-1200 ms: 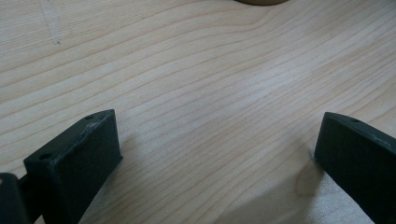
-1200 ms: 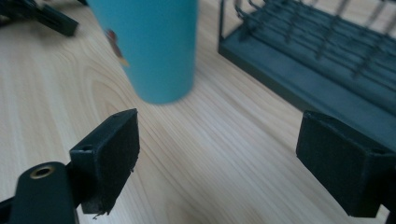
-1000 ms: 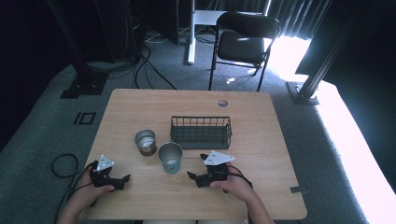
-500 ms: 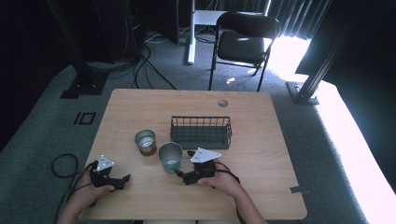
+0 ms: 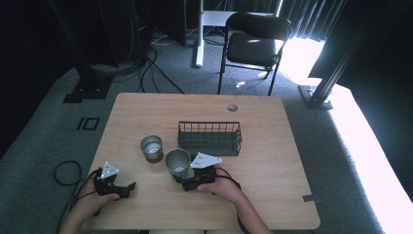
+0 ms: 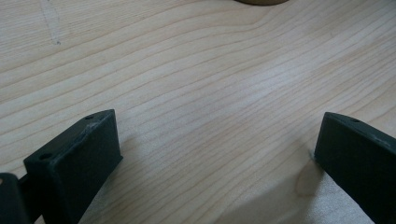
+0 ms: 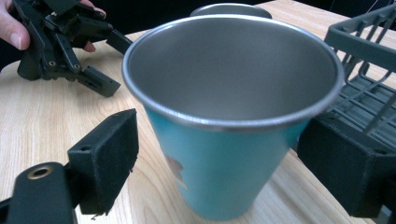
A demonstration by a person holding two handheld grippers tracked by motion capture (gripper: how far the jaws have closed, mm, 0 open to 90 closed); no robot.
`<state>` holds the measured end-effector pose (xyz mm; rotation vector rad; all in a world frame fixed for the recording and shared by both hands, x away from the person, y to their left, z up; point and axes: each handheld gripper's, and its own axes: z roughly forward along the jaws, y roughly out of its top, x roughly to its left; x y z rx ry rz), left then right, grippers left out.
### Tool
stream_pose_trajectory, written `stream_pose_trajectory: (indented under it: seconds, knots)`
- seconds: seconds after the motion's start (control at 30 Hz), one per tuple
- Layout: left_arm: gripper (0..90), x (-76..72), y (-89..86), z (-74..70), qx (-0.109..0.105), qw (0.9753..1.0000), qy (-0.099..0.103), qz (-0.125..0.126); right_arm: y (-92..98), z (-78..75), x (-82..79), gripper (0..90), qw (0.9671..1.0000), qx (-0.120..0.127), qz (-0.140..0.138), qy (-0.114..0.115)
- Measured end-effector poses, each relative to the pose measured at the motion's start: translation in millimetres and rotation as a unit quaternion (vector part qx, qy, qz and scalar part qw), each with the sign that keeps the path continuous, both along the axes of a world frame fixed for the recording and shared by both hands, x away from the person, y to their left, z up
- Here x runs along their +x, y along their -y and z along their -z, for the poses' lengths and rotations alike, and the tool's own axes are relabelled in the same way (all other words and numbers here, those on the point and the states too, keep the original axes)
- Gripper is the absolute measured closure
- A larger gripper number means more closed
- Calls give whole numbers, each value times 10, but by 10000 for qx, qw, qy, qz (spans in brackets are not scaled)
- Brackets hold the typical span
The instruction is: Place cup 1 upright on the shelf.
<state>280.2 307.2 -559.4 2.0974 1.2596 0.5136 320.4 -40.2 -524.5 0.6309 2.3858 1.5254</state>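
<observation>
Two metal cups stand on the pale wooden table (image 5: 272,195), both upright, near its front half.

Item one: a tall teal-sided steel cup with a rolled silver rim (image 5: 177,164). It stands just in front of the left end of the dark wire basket. Your right gripper (image 5: 186,184) has its jaws spread wide, one to each side of this cup. In the right gripper view the cup (image 7: 229,121) sits between the two black pads with a gap showing on the left side; on the right side you cannot tell whether the pad touches the wall. The cup rests on the table, not lifted.

Item two: a shorter steel cup with a brownish base (image 5: 151,147), to the left of the first and slightly farther back, standing apart from it.

Item three: a dark green rectangular wire basket (image 5: 210,138), mid-table, long side facing you, nothing visible inside it.

Item four: your left gripper (image 5: 127,187), low at the front left corner of the table, held in your left hand (image 5: 92,204). Its jaws stand wide apart over bare wood, holding nothing. It is well apart from both cups.

Beyond the table: a black folding chair (image 5: 255,46) on grey carpet.
</observation>
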Motion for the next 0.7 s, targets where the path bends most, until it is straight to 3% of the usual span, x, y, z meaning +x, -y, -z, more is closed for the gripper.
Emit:
stream_pose_trajectory:
  seconds: [0.13, 0.43, 0.53, 0.7]
  knots:
    - [9, 0, 0, 0, 0, 10000, -1, 0, -56, 4, 17, 123, 9999, -76, -19, 63]
    - [9, 0, 0, 0, 0, 10000, 0, 0, -197, 15, 57, 127, 10000, 67, 24, -4]
    - [9, 0, 0, 0, 0, 10000, -2, 0, -232, 2, 56, 144, 9999, 31, 18, 111]
    - [9, 0, 0, 0, 0, 10000, -1, 0, -257, -39, 38, 146, 9999, 54, 42, 94]
